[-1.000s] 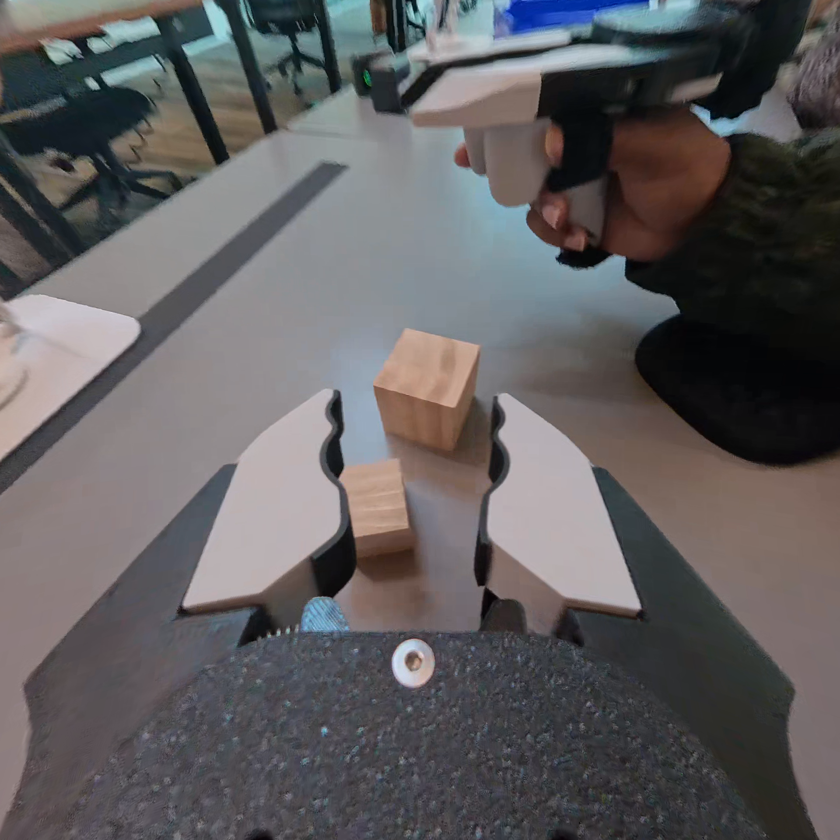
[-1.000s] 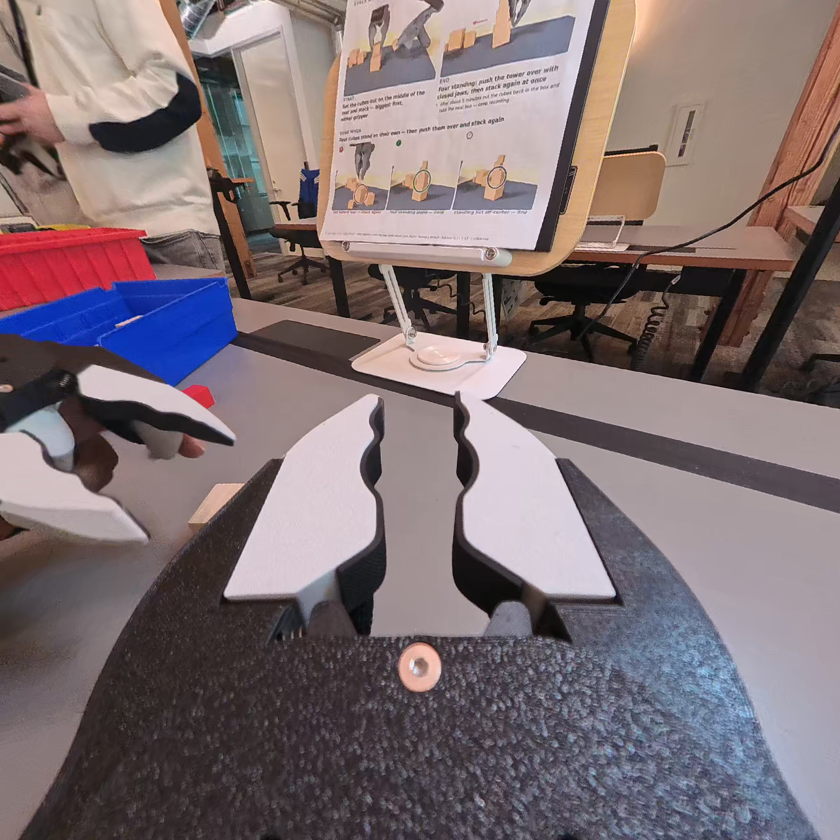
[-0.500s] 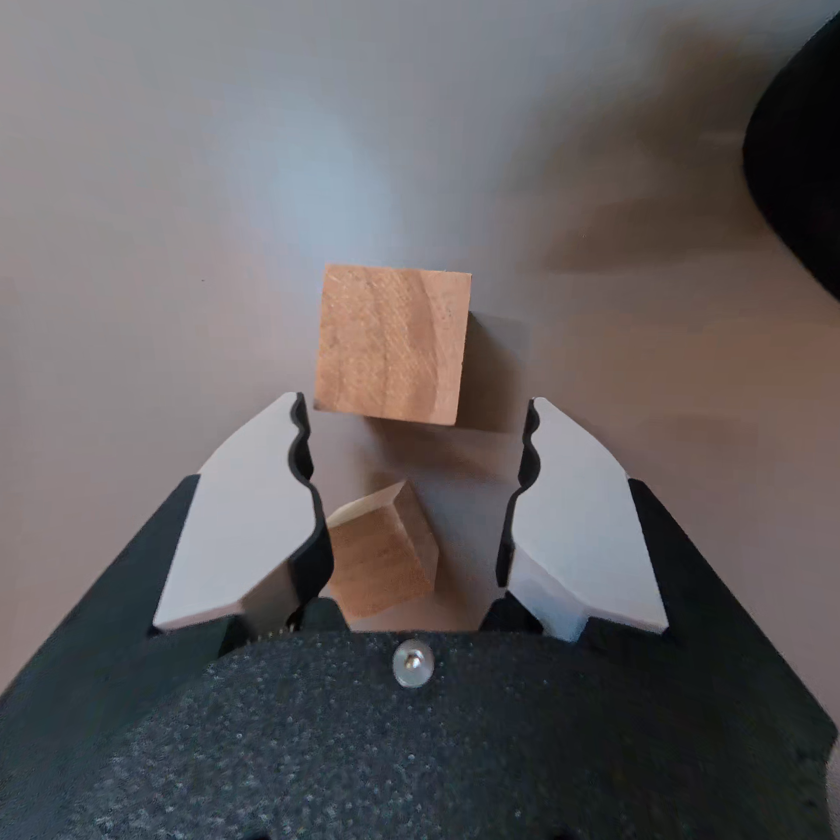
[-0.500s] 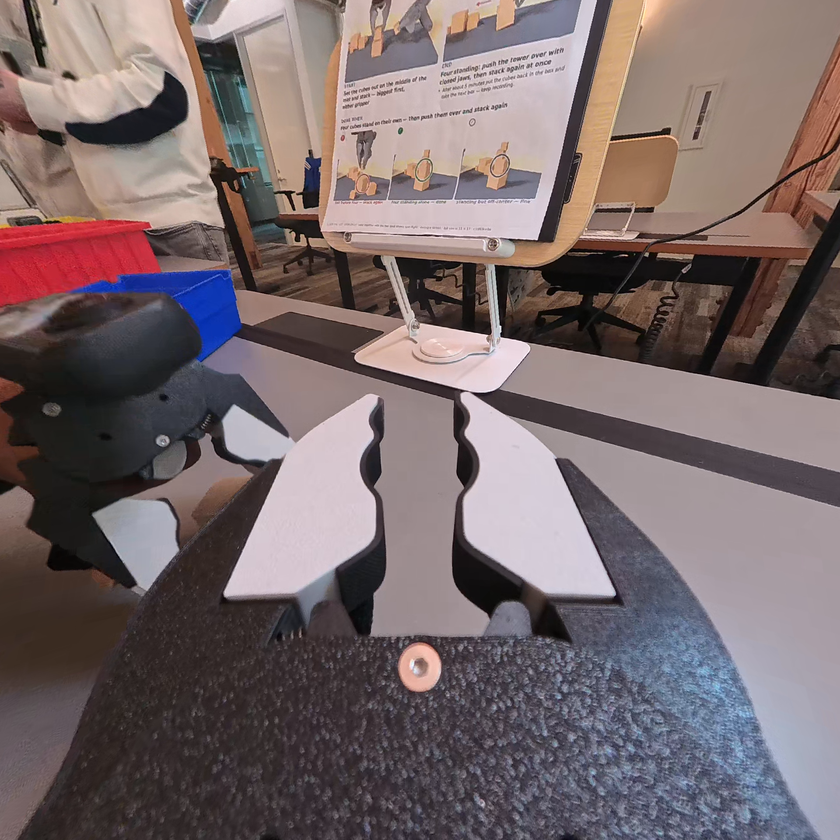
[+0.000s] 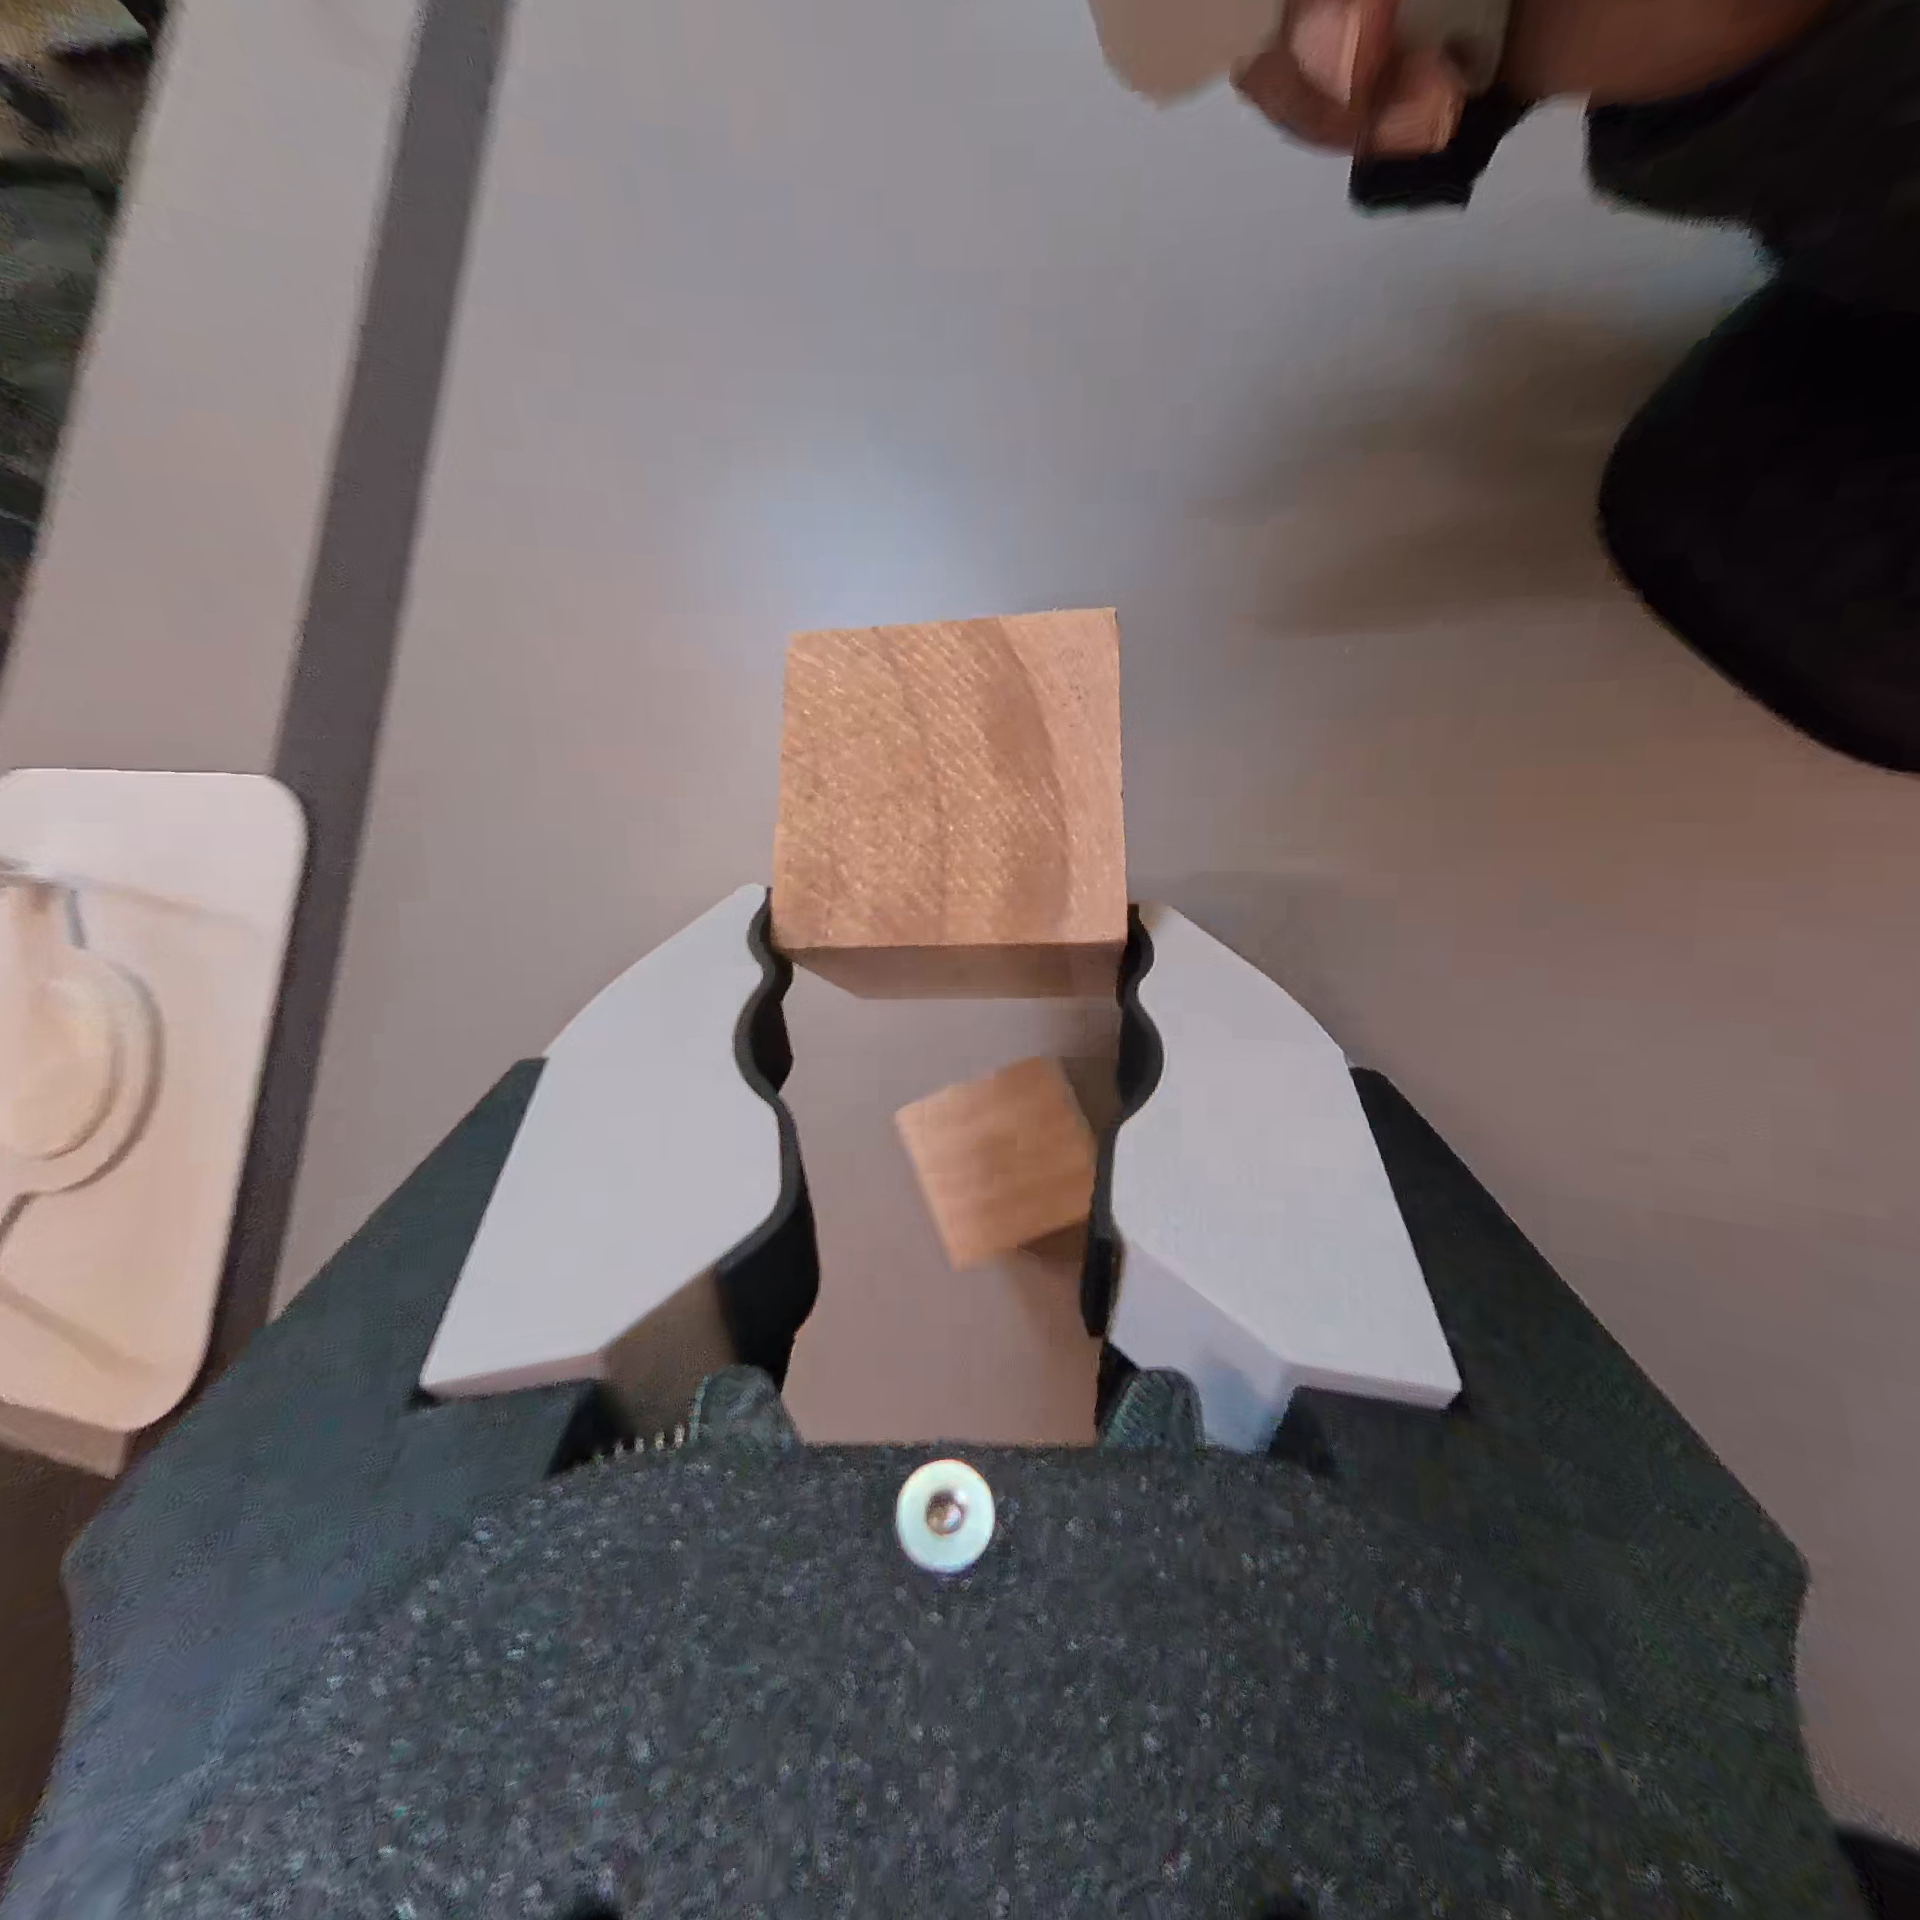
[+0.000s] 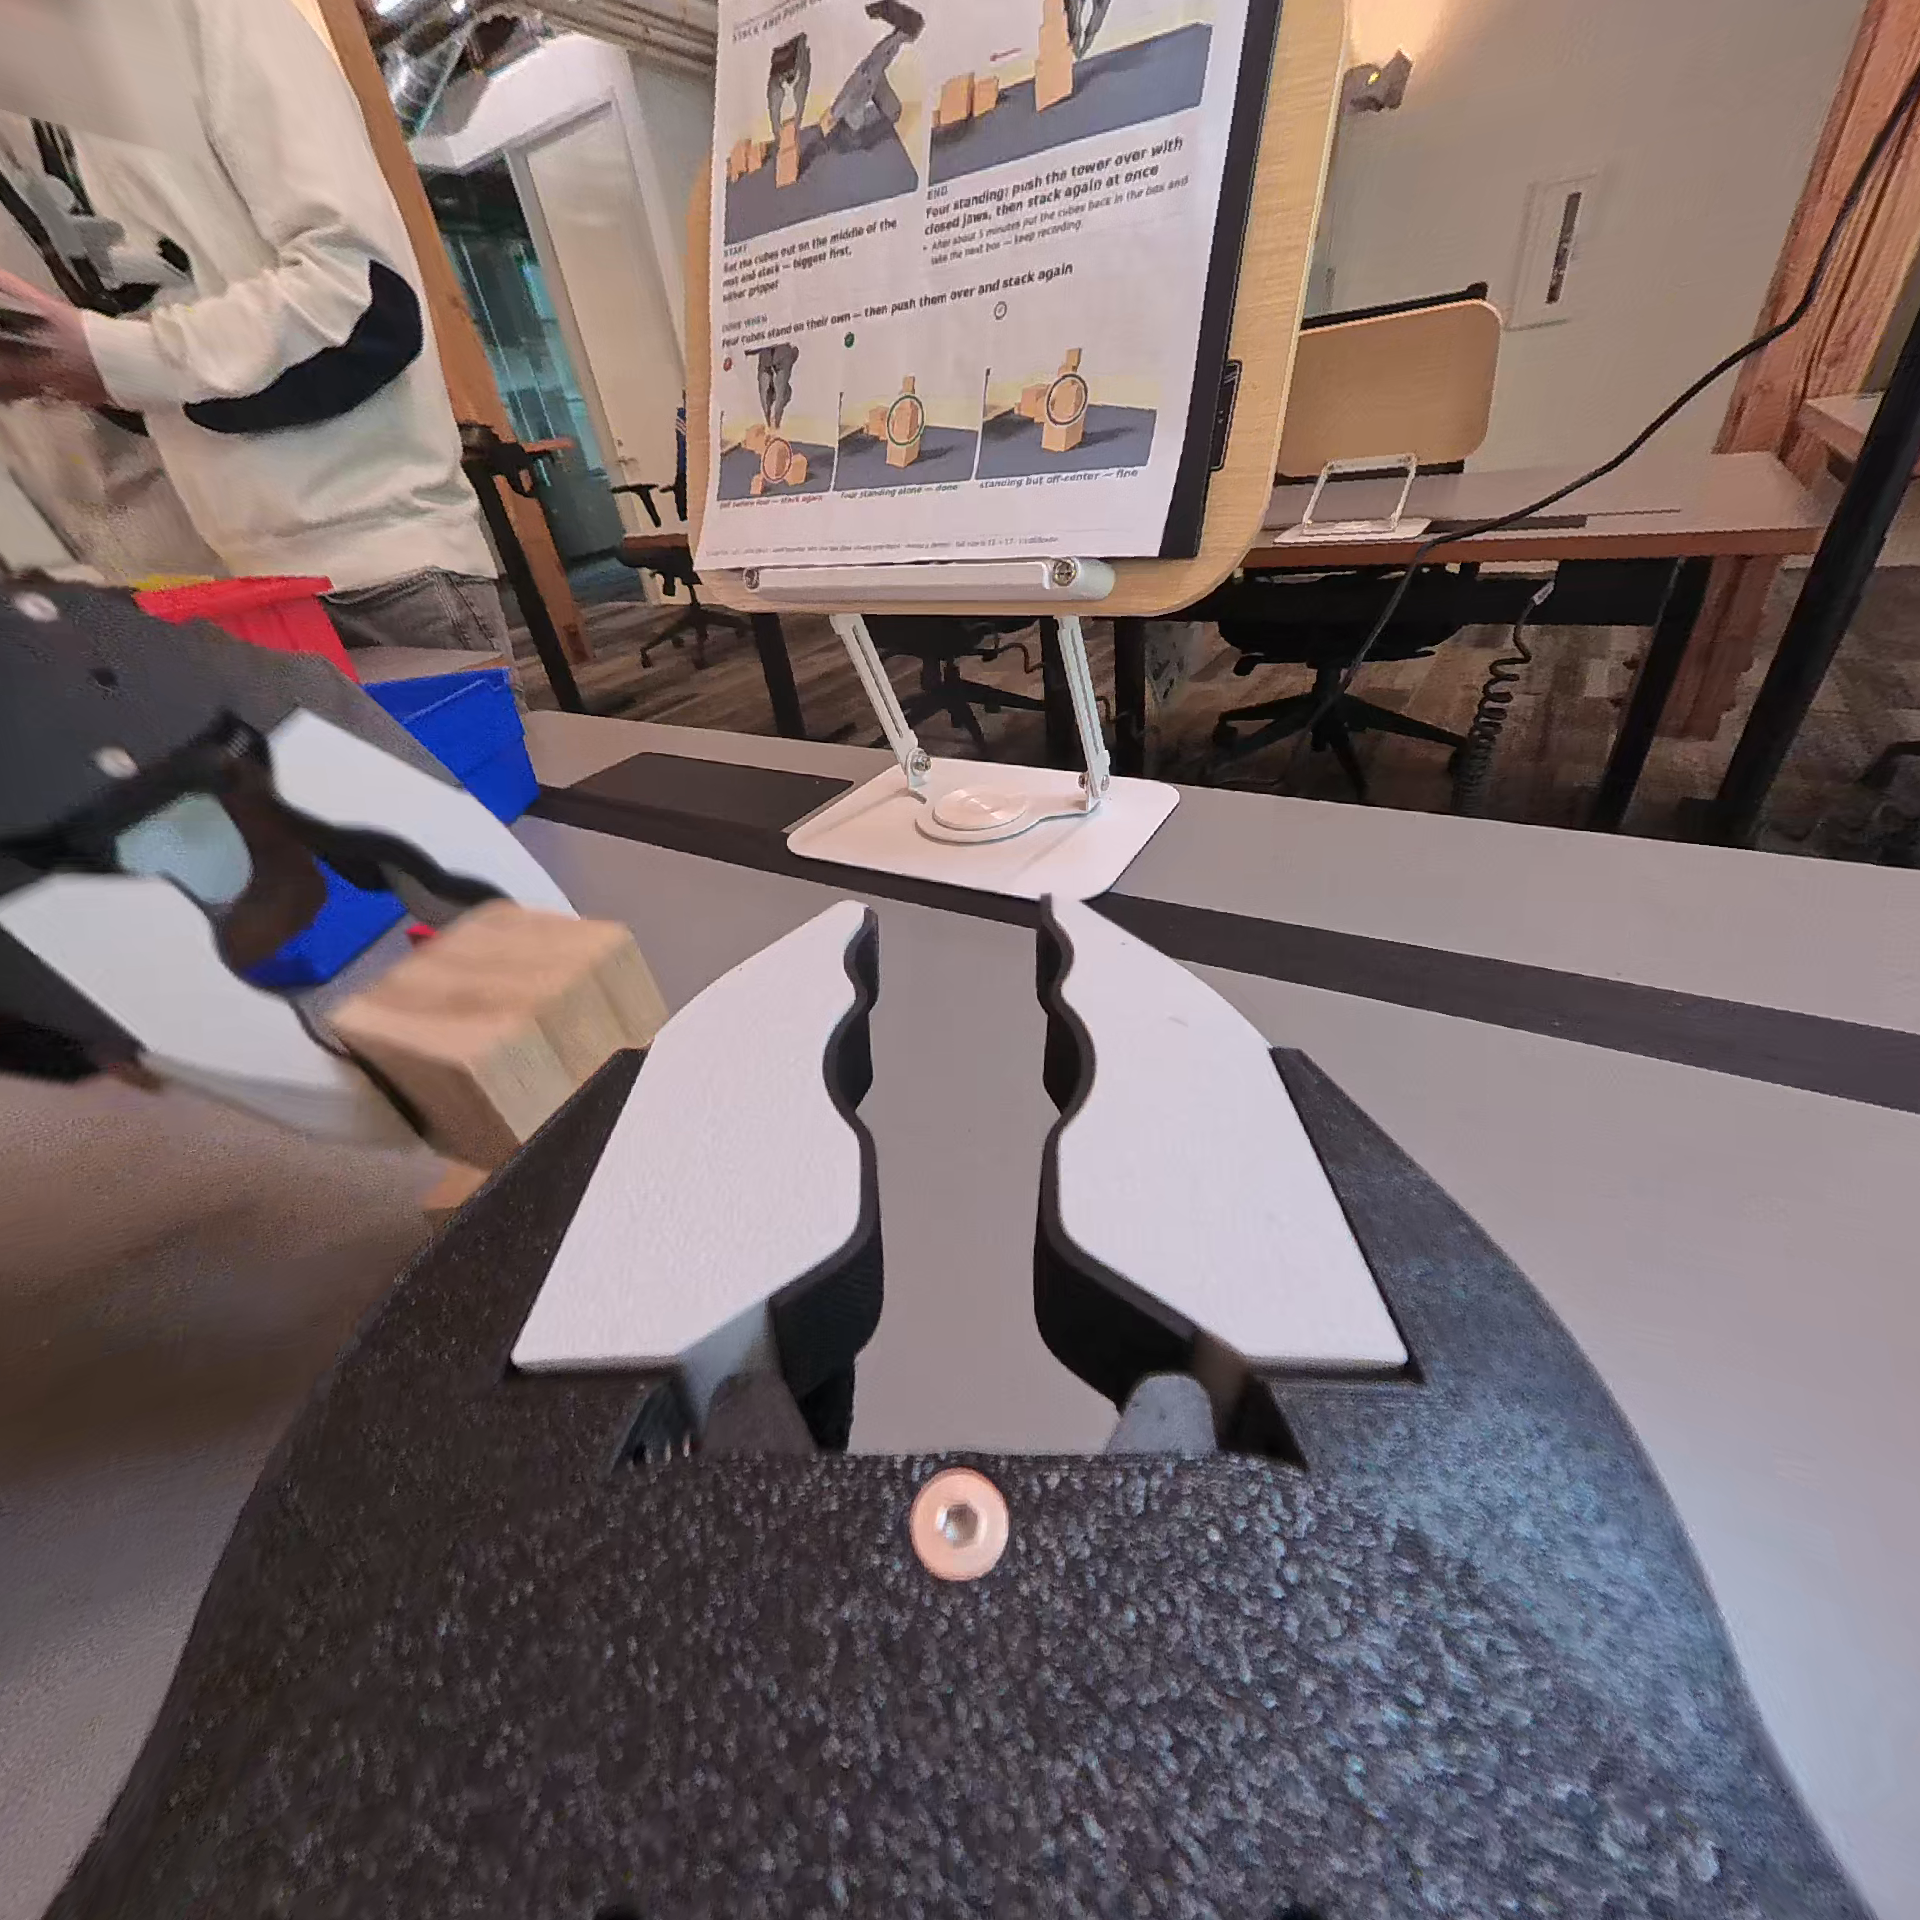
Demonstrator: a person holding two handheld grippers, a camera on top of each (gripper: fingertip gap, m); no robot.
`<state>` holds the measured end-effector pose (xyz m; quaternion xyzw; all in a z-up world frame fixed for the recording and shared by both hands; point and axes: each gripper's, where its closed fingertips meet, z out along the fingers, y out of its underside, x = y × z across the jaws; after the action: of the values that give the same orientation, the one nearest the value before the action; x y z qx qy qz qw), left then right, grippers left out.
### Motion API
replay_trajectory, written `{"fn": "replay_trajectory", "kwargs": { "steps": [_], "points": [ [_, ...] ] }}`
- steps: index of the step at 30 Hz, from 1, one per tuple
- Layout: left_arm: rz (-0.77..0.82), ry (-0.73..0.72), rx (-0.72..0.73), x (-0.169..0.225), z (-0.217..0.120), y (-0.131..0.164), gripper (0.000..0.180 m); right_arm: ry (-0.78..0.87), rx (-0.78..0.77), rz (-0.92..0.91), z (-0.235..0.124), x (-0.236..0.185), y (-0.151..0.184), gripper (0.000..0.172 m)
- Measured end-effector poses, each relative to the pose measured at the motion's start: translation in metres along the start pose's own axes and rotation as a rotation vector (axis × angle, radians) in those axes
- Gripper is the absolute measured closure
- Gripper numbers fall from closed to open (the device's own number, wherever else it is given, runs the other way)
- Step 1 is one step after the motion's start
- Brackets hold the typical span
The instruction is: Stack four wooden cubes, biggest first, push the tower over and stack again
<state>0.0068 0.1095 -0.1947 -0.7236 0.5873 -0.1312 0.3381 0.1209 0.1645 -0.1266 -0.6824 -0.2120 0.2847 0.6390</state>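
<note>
My left gripper (image 5: 948, 925) is shut on a large wooden cube (image 5: 951, 779). Both fingertips press its near sides, and it hangs above the grey table (image 5: 935, 364). A smaller wooden cube (image 5: 997, 1174) lies on the table below, seen between the fingers. In the right wrist view the left gripper (image 6: 343, 987) holds the same cube (image 6: 499, 1029), blurred, at the left. My right gripper (image 6: 956, 914) is open with nothing between its fingers, only the table surface showing in the gap. The hand holding the right gripper (image 5: 1351, 62) shows at the top right of the left wrist view.
A white stand base (image 6: 987, 821) carrying a board with a printed sheet (image 6: 966, 260) stands on a dark strip (image 6: 1558, 997) across the table; the base also shows at the left (image 5: 125, 1039). Blue (image 6: 457, 727) and red (image 6: 249, 613) bins and a person in a white sweater (image 6: 260, 312) are at far left. A dark sleeve (image 5: 1766, 520) rests at right. One gripper's finger ends stand about 15 cm off the other's.
My left gripper moved forward over the small cube, closed on the large cube and raised it off the table. The small cube stayed on the table. The right gripper kept its opening.
</note>
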Motion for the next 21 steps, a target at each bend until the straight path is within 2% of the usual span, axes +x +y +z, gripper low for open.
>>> {"fn": "replay_trajectory", "kwargs": {
  "steps": [1, 4, 7, 11, 14, 17, 21],
  "points": [
    [-0.006, -0.011, 0.030, -0.007, -0.017, -0.001, 0.119, 0.001, 0.009, 0.006, -0.001, 0.001, -0.002, 0.143],
    [-0.032, -0.037, 0.082, -0.023, -0.062, 0.011, 0.119, 0.030, 0.051, 0.000, -0.005, 0.005, -0.009, 0.147],
    [-0.090, -0.005, 0.072, -0.023, -0.081, 0.049, 0.120, 0.084, 0.103, -0.015, -0.012, 0.012, -0.018, 0.155],
    [-0.175, 0.066, 0.057, -0.002, -0.071, 0.107, 0.120, 0.139, 0.159, -0.046, -0.020, 0.019, -0.026, 0.171],
    [-0.195, 0.073, 0.057, 0.010, -0.054, 0.137, 0.120, 0.145, 0.180, -0.065, -0.022, 0.020, -0.028, 0.171],
    [-0.206, 0.086, 0.131, 0.012, -0.050, 0.137, 0.121, 0.139, 0.181, -0.078, -0.021, 0.019, -0.026, 0.171],
    [-0.134, 0.078, 0.118, 0.010, -0.043, 0.138, 0.120, 0.121, 0.149, -0.090, -0.015, 0.015, -0.017, 0.171]
  ]
}}
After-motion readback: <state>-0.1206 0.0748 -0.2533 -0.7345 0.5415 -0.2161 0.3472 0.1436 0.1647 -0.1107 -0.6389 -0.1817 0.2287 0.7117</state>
